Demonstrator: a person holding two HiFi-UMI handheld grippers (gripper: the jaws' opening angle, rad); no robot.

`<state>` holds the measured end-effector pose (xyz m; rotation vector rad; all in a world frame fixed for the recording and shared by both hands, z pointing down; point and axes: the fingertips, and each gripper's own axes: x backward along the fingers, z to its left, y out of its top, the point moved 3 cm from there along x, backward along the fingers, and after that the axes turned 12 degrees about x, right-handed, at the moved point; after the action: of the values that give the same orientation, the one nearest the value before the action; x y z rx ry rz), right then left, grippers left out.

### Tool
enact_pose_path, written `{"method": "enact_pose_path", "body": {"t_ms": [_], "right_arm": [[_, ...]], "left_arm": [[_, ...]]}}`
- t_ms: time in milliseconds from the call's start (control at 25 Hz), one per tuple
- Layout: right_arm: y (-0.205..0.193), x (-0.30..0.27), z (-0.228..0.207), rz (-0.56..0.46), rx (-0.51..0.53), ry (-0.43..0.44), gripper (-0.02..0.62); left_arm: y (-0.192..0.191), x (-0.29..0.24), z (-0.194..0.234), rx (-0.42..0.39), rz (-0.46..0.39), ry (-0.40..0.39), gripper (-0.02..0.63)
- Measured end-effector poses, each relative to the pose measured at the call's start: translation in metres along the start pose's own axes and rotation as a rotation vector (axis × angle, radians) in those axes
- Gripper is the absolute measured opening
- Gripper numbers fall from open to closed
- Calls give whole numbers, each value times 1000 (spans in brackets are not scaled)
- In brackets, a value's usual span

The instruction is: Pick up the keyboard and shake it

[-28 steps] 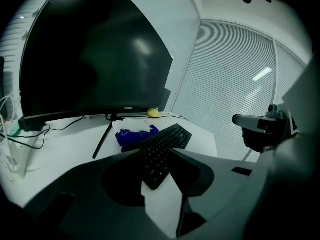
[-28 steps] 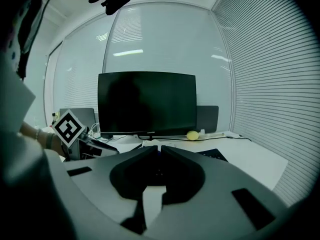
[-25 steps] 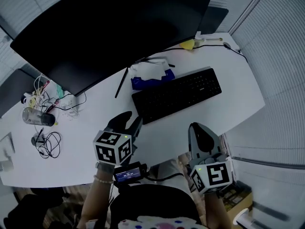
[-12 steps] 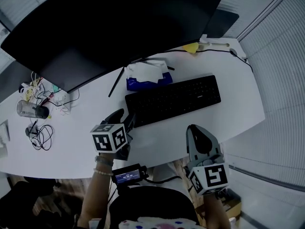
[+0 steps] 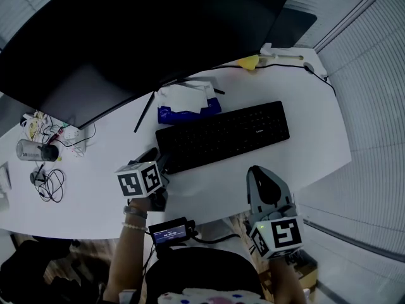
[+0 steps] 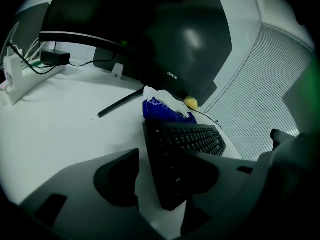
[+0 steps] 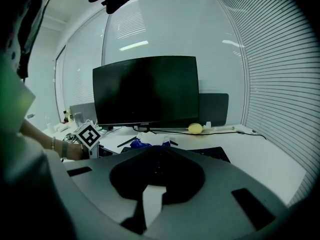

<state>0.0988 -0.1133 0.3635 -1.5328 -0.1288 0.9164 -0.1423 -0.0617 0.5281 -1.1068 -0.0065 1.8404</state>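
The black keyboard (image 5: 221,135) lies flat on the white desk (image 5: 209,189), slanted. My left gripper (image 5: 158,159) is at its left end, low over the desk. In the left gripper view its jaws have just been opening, and the gripper (image 6: 162,176) stands open with the keyboard's (image 6: 185,141) near left corner between the jaws; no pad presses on it. My right gripper (image 5: 258,171) is shut and empty at the desk's front edge, a short way in front of the keyboard's right half. In the right gripper view the shut gripper (image 7: 156,176) covers most of the keyboard (image 7: 216,154).
A big dark monitor (image 5: 145,30) stands behind the keyboard. A blue tissue pack (image 5: 183,103), a black rod (image 5: 144,111) and a yellow object (image 5: 249,61) lie between them. A bottle (image 5: 31,151) and cables (image 5: 47,185) sit far left.
The left gripper has dropped and moved up to the keyboard's left end, its jaws spreading wider. The right gripper stays shut at the desk's front edge.
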Motion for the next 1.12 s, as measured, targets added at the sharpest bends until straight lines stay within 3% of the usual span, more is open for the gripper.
{"method": "enact_pose_path", "body": {"t_ms": [280, 480, 720, 1120], "right_arm": [[-4, -11, -6, 11, 14, 29, 44], [-11, -15, -11, 26, 37, 45, 44], [-20, -18, -23, 60, 26, 24, 44], [-58, -35, -92, 155, -1, -1, 48]], "left_arm": [[-1, -3, -2, 4, 37, -4, 218], [-3, -7, -4, 22, 69, -32, 173], [-2, -4, -3, 64, 59, -31, 169], [-6, 10, -7, 81, 12, -5, 166]]}}
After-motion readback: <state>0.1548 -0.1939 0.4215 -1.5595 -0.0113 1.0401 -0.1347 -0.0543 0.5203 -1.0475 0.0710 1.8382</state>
